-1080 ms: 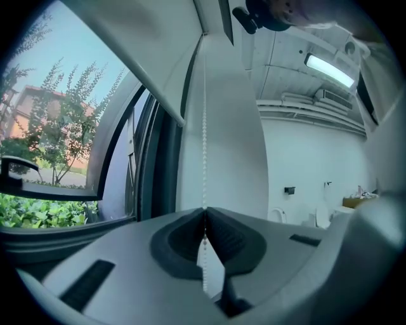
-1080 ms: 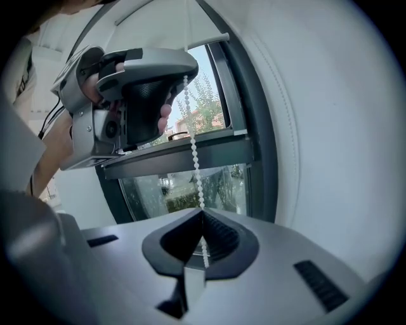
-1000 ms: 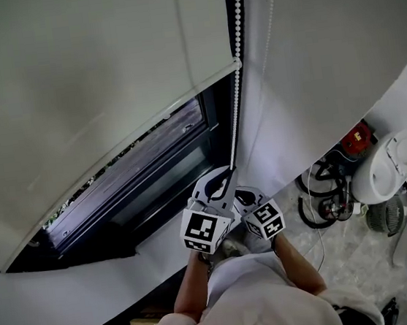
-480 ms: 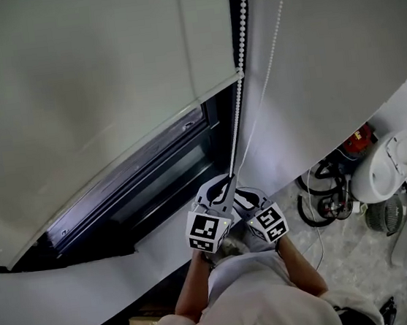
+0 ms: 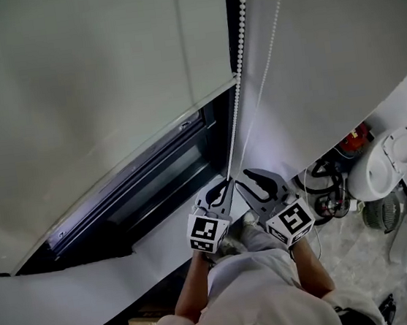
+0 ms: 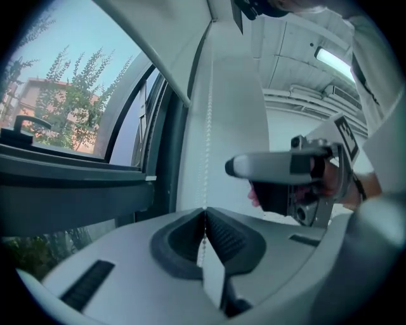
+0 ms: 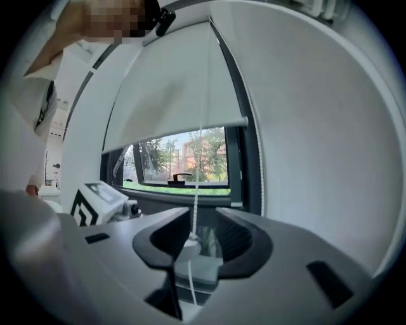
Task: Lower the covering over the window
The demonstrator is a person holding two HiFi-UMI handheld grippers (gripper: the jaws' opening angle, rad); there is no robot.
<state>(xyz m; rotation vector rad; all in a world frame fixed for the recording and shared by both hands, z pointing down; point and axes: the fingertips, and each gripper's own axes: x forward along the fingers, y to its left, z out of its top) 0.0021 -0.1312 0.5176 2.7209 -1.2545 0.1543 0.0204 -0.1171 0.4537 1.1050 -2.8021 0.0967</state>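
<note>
My left gripper (image 5: 221,190) clenches the bead chain (image 5: 238,51), my right gripper's (image 5: 260,182) jaws have just opened wide around the cord (image 7: 196,184), the blind (image 5: 92,98) hangs at ten o'clock; only the right gripper view shows the cord's knob (image 7: 191,242).

I'm pinching the bead chain (image 5: 240,50) with my left gripper (image 5: 222,186), jaws closed on it, below the blind (image 5: 91,83) that's covering most of the window (image 5: 155,190). My right gripper (image 5: 254,179) is hovering just beside it, and its jaws have just been opening wide. Whether chain is passing between them, I can't tell.
</note>
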